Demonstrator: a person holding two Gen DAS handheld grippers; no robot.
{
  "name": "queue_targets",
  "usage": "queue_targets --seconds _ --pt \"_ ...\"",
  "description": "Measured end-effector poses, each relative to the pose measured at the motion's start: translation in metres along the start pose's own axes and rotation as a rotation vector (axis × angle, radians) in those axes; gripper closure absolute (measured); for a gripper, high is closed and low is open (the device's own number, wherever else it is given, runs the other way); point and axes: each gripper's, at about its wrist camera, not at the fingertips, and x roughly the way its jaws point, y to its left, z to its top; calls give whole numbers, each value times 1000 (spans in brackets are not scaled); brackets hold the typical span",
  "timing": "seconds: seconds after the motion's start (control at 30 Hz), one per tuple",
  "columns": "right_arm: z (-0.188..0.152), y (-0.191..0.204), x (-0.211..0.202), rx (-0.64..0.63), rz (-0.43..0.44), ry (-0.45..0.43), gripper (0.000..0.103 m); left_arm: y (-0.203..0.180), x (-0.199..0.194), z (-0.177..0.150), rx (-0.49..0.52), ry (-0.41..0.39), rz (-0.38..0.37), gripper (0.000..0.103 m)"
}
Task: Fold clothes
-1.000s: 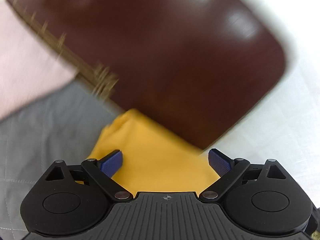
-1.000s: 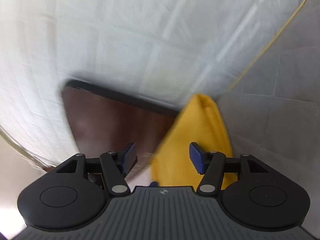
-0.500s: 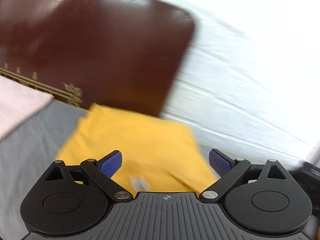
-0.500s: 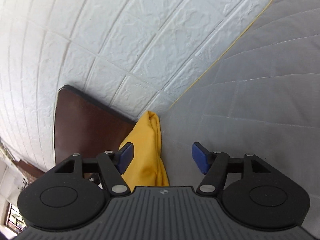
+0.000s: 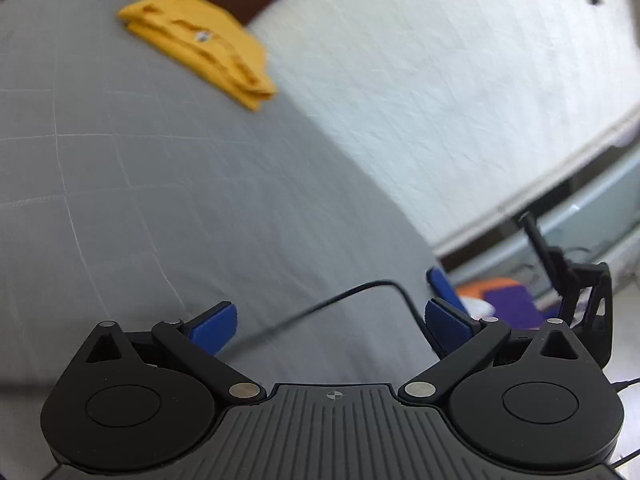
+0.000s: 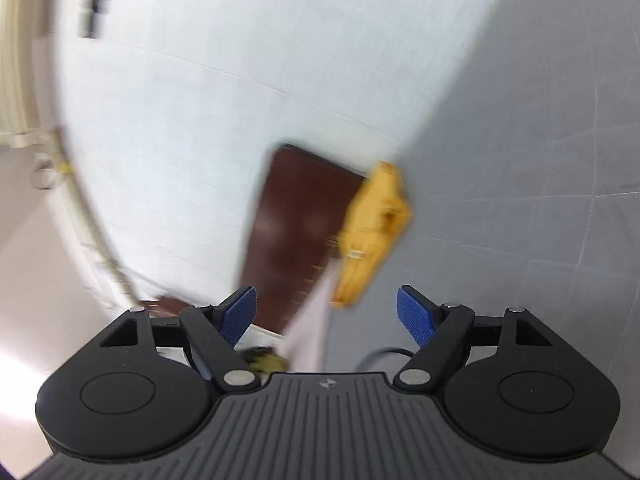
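Both grippers have drawn back from the yellow garment (image 5: 200, 44), which a second ago lay right at the fingertips and now sits well apart from them. We see the grey bedcover (image 5: 160, 184) filling most of the left wrist view, with the white brick-pattern wall (image 5: 440, 80) beyond it. At the far edge, the dark brown headboard (image 6: 296, 224) is cut off in the left view and blurred in the right. The garment lies folded on the bedcover, just beside the headboard and the wall. Motion blur softens its folds in both views — the small label on it cannot be read. The left gripper (image 5: 332, 316) stands fully spread with nothing between its fingers; a black cable (image 5: 360, 290) crosses behind the gap. The right gripper (image 6: 326, 310) is opening — its fingers grip nothing.
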Motion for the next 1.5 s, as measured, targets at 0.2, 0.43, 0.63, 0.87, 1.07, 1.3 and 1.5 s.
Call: queue_targets --seconds 0.2,0.43,0.63,0.87,1.07,1.3,1.5 --pt "13 125 -103 -210 247 -145 13 -120 -156 6 287 -261 -58 0" --pt "9 164 -136 -288 224 -196 2 -127 -158 13 158 -224 -202 0" --pt "4 52 -61 34 -116 18 2 -19 -30 -12 -109 -17 -7 0" --pt "-24 -13 -14 66 -357 126 11 36 19 -41 -185 70 91 0" --pt "-31 -12 -6 -10 -393 152 11 36 25 -39 -145 68 94 0" --pt "-37 -8 -11 -63 -420 136 26 28 24 -41 -79 63 127 6" --pt "-43 -16 -13 -72 -452 131 80 26 16 -44 -36 54 197 71"
